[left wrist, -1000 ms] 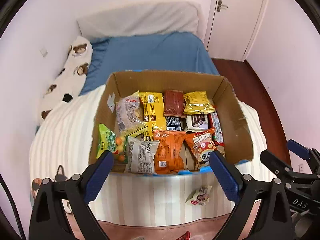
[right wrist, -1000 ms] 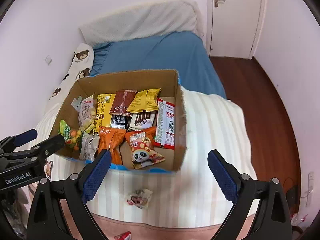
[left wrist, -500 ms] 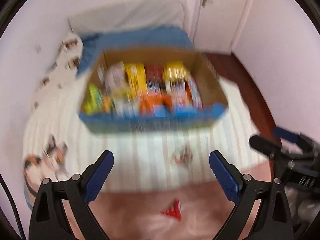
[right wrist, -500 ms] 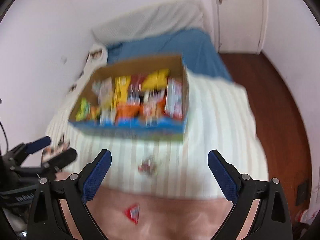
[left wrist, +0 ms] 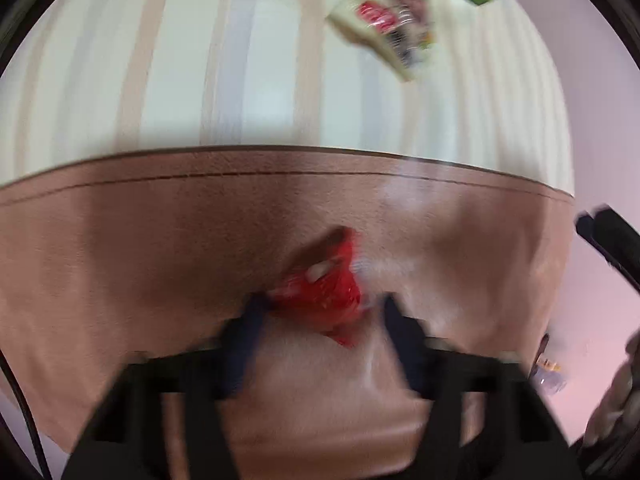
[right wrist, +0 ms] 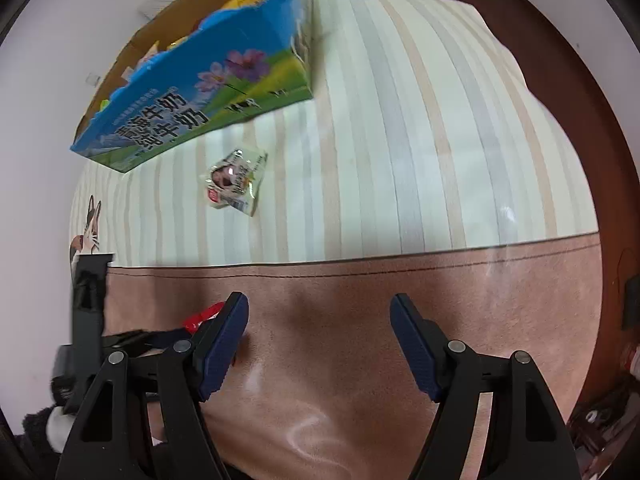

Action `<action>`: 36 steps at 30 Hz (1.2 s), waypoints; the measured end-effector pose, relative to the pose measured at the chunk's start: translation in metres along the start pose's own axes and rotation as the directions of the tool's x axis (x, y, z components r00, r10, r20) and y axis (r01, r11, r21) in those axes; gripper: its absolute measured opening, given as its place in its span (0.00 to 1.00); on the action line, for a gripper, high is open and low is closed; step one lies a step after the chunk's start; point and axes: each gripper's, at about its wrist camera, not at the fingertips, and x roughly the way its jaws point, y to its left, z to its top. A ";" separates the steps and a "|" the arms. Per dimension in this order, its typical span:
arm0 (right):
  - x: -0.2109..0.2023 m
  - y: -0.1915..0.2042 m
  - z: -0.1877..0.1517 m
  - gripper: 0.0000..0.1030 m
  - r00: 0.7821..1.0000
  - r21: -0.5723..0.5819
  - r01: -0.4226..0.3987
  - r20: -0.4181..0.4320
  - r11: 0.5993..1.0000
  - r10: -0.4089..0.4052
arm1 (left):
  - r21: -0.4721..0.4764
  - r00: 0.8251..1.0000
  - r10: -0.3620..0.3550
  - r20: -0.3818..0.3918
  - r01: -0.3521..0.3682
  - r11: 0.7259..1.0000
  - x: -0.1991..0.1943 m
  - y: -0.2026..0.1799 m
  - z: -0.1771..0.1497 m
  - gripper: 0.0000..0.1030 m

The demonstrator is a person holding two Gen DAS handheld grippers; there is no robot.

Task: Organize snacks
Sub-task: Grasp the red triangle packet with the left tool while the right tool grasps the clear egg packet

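The bed filled both views, covered by a striped cream blanket [right wrist: 400,128] whose near end was a broad band of pinkish-brown plush [right wrist: 360,360]. Toward the far side of the stripes sat an open cardboard box [right wrist: 224,76] with a blue and green printed outer wall showing flowers and large characters; a few yellow and pale snack packs showed over its torn rim. A cat picture [right wrist: 90,228] was printed on the blanket's left edge in the right wrist view.

On the stripes, just in front of the box and apart from it, lay a small pale snack packet [right wrist: 236,182] with a red logo and a picture on its face; the left wrist view showed the same pack, blurred, near the top right [left wrist: 384,32].

The left gripper [left wrist: 320,308] pointed steeply down at the plush band. Its jaws had just been closing and stood drawn in on a small red snack wrapper [left wrist: 324,292] lying on the plush, with a finger at each side of the wrapper; the view was smeared, so the exact contact of the pads could not be made out.

The right gripper [right wrist: 320,320] hung over bare plush to the right of the left one. Its jaws had just been closing too, yet a clear gap remained and nothing lay between the blue pads [right wrist: 224,340]. Past its left finger a corner of the red wrapper [right wrist: 202,316] showed.
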 end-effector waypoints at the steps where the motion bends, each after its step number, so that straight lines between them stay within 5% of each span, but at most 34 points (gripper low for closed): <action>1: 0.003 -0.001 0.000 0.74 1.000 0.004 -0.003 -0.002 1.000 0.003 | -0.026 1.000 -0.014 0.010 0.014 1.000 0.001 0.002 0.001 0.41; 8: 0.023 0.019 0.030 0.74 0.999 0.024 -0.054 0.004 0.998 0.054 | -0.069 0.994 0.034 0.100 -0.027 0.997 -0.023 0.012 0.006 0.38; 17: 0.081 0.065 0.097 0.74 0.989 0.071 -0.150 -0.005 0.986 0.151 | -0.260 0.974 0.115 0.196 -0.062 0.964 -0.064 0.085 0.032 0.37; 22: 0.117 0.084 0.109 0.74 0.995 0.061 -0.076 -0.053 0.995 0.080 | -0.301 0.985 0.038 0.170 0.016 0.953 -0.060 0.105 0.031 0.38; 25: 0.121 0.093 0.106 0.62 0.998 0.006 -0.029 -0.047 1.000 0.030 | -0.295 0.988 -0.012 0.151 0.056 0.954 -0.060 0.112 0.027 0.40; 32: 0.111 0.091 0.067 0.58 0.994 -0.065 -0.049 -0.103 0.997 0.042 | -0.303 0.978 -0.137 0.154 0.179 0.936 -0.067 0.124 0.009 0.42; 36: 0.109 0.087 0.031 0.58 0.983 -0.081 -0.075 -0.172 0.994 0.060 | -0.283 0.970 -0.182 0.162 0.222 0.933 -0.076 0.120 0.004 0.61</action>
